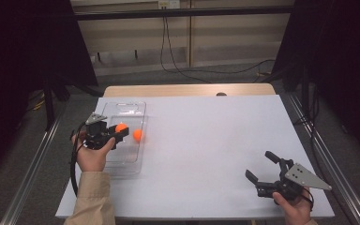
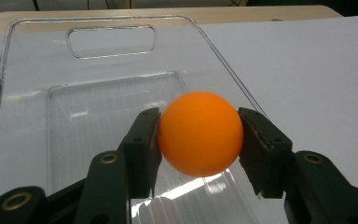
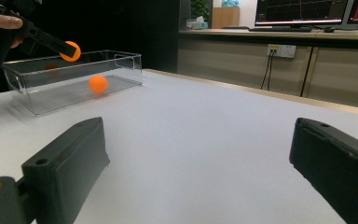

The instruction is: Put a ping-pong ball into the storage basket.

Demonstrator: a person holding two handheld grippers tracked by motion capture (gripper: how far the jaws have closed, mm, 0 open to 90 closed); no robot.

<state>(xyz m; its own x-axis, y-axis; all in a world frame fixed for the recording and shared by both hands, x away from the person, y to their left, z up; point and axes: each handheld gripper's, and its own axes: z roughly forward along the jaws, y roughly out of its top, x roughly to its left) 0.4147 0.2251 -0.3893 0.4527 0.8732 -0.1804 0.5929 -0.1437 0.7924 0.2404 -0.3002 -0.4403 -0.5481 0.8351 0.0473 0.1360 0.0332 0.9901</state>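
An orange ball point(image 2: 199, 133) sits between the two black pads of my left gripper point(image 1: 120, 131), which is shut on it. The gripper holds it above a clear plastic box point(image 1: 122, 105) at the table's left side. From the right gripper view, the held ball point(image 3: 70, 51) hangs just over the box's rim point(image 3: 74, 55). A second orange ball point(image 1: 137, 135) lies inside the box near its right wall. My right gripper point(image 1: 260, 166) rests low near the front right corner of the white table point(image 1: 206, 140), its jaws wide apart with nothing between them.
The box has a handle cut-out point(image 2: 112, 42) at its far end. Beyond the table's wooden far edge point(image 1: 187, 90), cables point(image 1: 168, 56) trail on the floor. Metal rails point(image 1: 33, 164) run along both sides, and dark curtains point(image 1: 23, 47) hang behind them.
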